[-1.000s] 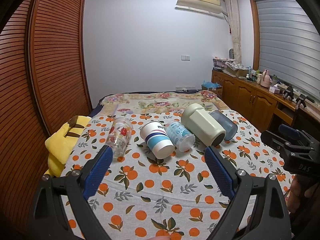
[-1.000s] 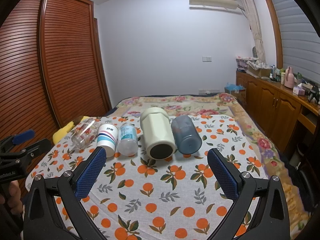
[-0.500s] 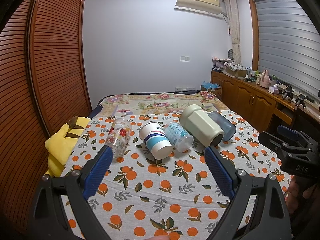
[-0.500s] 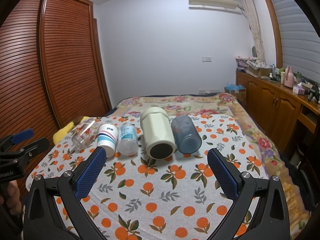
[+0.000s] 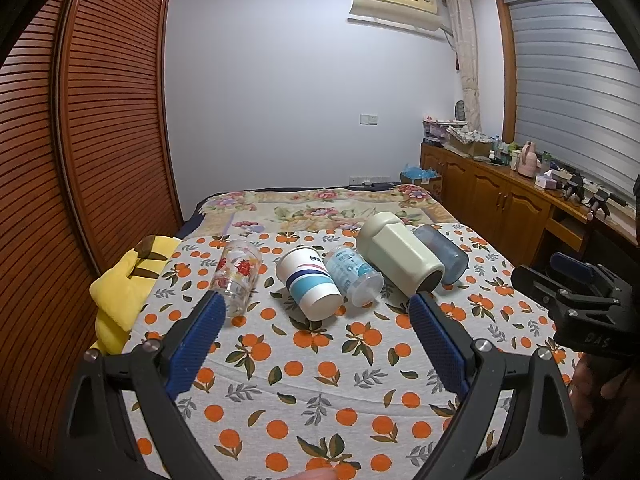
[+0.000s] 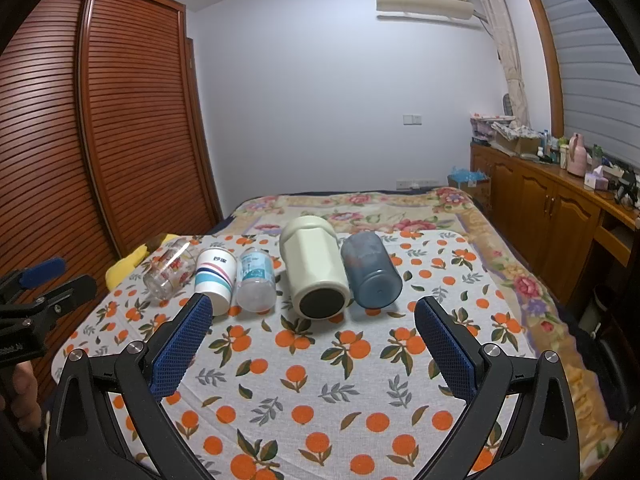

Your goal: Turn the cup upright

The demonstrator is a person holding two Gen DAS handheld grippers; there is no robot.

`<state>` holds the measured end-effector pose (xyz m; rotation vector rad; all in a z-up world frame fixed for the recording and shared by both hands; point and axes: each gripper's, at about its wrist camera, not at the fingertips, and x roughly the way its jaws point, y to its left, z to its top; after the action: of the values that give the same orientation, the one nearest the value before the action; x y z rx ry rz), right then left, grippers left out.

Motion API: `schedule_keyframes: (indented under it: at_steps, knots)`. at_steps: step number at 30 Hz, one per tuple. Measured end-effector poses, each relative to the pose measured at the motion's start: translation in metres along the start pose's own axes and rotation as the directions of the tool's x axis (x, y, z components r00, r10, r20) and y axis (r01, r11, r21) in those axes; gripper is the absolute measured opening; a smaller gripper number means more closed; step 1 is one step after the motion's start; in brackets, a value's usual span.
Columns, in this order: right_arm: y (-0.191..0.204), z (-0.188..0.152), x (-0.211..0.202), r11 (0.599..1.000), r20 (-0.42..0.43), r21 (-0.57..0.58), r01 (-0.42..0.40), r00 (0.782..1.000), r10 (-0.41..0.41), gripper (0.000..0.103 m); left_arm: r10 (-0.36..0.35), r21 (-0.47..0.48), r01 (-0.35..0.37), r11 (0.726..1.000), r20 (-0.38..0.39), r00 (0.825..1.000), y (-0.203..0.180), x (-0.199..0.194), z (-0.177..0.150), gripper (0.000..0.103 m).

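L gripper (image 5: 316, 312) is spread wide, nothing between its blue pads, hovering above the orange-print cloth (image 5: 320, 380) at the near end of the bed. R gripper (image 6: 314, 316) is likewise released and empty, held over the same cloth. Each shows at the edge of the other's view, well apart.

Just beyond the fingertips, five cups lie on their sides in a row across the cloth, none upright. From L to R: clear glass w/ red flowers (image 5: 237, 276), white paper cup w/ blue stripes (image 5: 310, 286), small clear cup w/ blue print (image 5: 352, 276), big cream tumbler (image 5: 400, 258), blue-grey translucent cup (image 5: 442, 252).

In the L wrist view the flowered glass sits right by the L pad tip, and the cream tumbler's dark end is near the R pad tip; the striped cup and blue-print cup lie between, ahead of the gap. In the R wrist view the tumbler (image 6: 316, 272) and blue-grey cup (image 6: 372, 272) are ahead of the gap, touching or nearly so; hard to say which.

Yellow plush (image 5: 124, 280) lies at the cloth's L edge, by the wooden wardrobe (image 5: 80, 160).
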<state>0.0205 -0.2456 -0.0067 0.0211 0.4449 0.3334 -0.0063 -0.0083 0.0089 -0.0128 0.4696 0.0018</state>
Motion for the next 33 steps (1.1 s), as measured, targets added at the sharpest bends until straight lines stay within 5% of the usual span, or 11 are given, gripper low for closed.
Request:
schedule_keyframes:
  at_steps: [33]
  knots:
    - [-0.001, -0.004, 0.014, 1.000, -0.029, 0.003, -0.005, 1.000, 0.005, 0.103, 0.001, -0.002, -0.001, 1.000, -0.031, 1.000, 0.005, 0.011, -0.003, 0.094]
